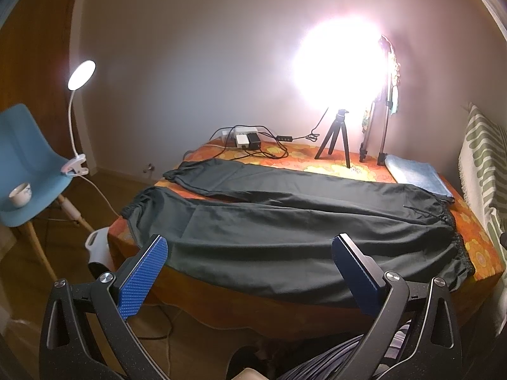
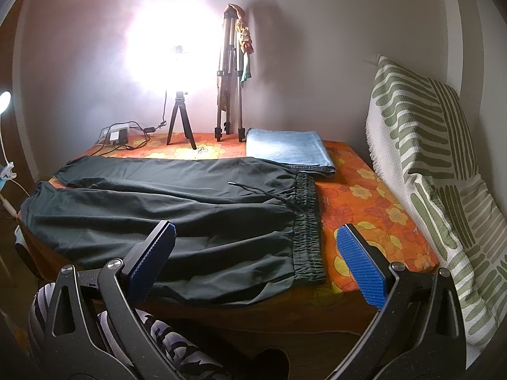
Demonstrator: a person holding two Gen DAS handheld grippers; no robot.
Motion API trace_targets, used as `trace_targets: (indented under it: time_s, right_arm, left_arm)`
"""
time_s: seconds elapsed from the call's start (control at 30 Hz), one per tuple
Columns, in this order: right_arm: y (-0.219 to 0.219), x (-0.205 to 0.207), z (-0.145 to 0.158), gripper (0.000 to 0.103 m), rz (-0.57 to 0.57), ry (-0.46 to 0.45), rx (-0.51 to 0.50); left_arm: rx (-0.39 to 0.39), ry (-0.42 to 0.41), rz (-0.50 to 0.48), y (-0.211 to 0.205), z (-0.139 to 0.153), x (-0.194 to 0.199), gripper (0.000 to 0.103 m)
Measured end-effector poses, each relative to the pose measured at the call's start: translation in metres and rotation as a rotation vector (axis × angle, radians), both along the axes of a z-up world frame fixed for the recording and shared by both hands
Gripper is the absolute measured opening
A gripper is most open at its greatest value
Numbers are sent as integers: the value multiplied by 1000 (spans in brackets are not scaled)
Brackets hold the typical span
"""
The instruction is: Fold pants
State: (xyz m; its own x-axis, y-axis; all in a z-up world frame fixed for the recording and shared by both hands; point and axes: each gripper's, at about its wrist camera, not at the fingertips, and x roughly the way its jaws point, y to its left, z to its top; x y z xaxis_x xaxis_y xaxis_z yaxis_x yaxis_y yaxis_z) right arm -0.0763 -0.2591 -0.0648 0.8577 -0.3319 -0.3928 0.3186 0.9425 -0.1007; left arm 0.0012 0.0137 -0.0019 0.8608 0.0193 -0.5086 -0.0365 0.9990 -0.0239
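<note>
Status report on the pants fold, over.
Left gripper open, right gripper open, both empty. Dark pants flat, unfolded, legs apart. Folded jeans touching the waistband's far end.

An orange flower-patterned cloth [image 2: 364, 190] covers the table. At its far edge stands a small black tripod [image 2: 180, 120] under a glaring round light [image 2: 171, 41] — just right of it, a taller grey folded tripod [image 2: 229, 72] leans at the wall. Left of the small tripod lies a white power strip with black cables [image 1: 244, 137]. A folded pale-blue denim piece [image 2: 288, 148] rests on the cloth's far right. Right of the table hangs a green-and-white patterned blanket [image 2: 434, 145]. Left of it — a blue plastic chair [image 1: 28, 164] bearing a white cup [image 1: 19, 193] and a white clip-on lamp [image 1: 76, 110].
</note>
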Motion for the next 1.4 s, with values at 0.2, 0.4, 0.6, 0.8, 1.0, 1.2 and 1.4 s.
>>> trace_targets:
  time_s: [0.2,0.4,0.6,0.8,1.0,1.2,1.4]
  right_arm:
    - [-1,1,1,103,1,1,0]
    - [0,0,1,103,2,1,1]
    - [3,0,3,103,17,3,-7]
    - [5,5,2,98,52,23,-12]
    - [10,16,-3,89,132,75,-21]
    - [27,30,-20,84,271,165,-89]
    - [36,40,-56,71,394,317,-182]
  left_arm:
    - [-1,1,1,3,0,0,103]
    - [4,-4,-1,4,1,1,103]
    - [7,-5,0,4,0,1,103]
    - [-8,-2,15,15,-4,5,103]
    - [-71,11,31,40,-14,11,103]
    - [-65,35,56,64,-25,20,101]
    - [-76,101,80,91,-44,34,90]
